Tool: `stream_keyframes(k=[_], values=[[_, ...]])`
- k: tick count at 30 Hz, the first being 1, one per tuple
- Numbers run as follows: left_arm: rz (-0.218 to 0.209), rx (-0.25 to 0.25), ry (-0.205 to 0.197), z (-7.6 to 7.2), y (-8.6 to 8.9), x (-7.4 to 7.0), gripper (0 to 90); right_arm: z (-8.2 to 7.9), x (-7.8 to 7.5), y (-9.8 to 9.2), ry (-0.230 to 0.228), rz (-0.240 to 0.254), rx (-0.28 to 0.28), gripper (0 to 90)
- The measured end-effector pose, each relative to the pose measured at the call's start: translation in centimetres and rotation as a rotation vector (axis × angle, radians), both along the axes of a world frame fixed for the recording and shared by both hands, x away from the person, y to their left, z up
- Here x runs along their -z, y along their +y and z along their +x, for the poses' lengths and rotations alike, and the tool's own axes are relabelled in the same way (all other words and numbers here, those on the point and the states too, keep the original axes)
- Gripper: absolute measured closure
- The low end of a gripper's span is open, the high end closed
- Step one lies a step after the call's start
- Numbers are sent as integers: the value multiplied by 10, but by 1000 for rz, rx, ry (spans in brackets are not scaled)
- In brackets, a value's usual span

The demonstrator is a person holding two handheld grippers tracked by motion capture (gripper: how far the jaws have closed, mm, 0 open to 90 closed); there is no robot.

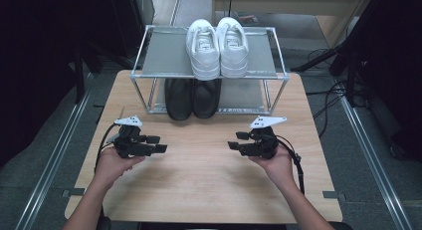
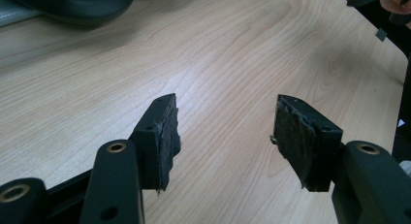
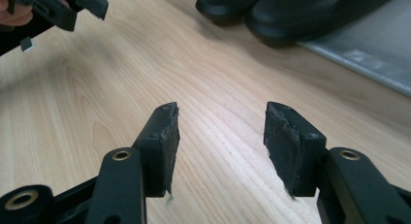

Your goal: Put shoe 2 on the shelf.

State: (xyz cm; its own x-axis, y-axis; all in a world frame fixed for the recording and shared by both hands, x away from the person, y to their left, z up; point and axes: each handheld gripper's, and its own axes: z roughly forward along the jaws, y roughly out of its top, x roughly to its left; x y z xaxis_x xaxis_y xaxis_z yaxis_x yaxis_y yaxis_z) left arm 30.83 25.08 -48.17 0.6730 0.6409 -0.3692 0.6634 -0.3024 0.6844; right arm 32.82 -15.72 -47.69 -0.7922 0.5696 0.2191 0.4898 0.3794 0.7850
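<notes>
A pair of white sneakers (image 1: 217, 47) stands on the top shelf of a metal shoe rack (image 1: 164, 51), toes toward me. Below them a pair of black shoes (image 1: 193, 98) sits on the lower shelf. My left gripper (image 1: 160, 144) is held low over the wooden table (image 1: 199, 185) at the left, open and empty, pointing right. My right gripper (image 1: 236, 140) faces it from the right, also open and empty. In the left gripper view the left gripper (image 2: 225, 117) frames bare wood. In the right gripper view the right gripper (image 3: 220, 120) does the same, with the black shoes (image 3: 291, 10) beyond.
The rack stands at the table's far edge. Cables trail from both grippers toward the table's sides. Dark floor, metal rails and equipment stands surround the table. In the right gripper view the grey lower shelf (image 3: 368, 54) lies at the right.
</notes>
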Motion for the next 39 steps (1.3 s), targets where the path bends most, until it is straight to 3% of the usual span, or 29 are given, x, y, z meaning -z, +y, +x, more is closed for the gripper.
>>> stream_keyframes(k=[6, 18, 39], values=[[8, 8, 0, 0, -2, 1, 415, -3, 5, 2, 6, -52, -13, 486], [10, 11, 2, 1, -3, 1, 398, 0, 4, -6, 10, -25, 5, 486], [2, 17, 9, 1, -5, 2, 376, 0, 4, -4, 1, -43, -2, 479]])
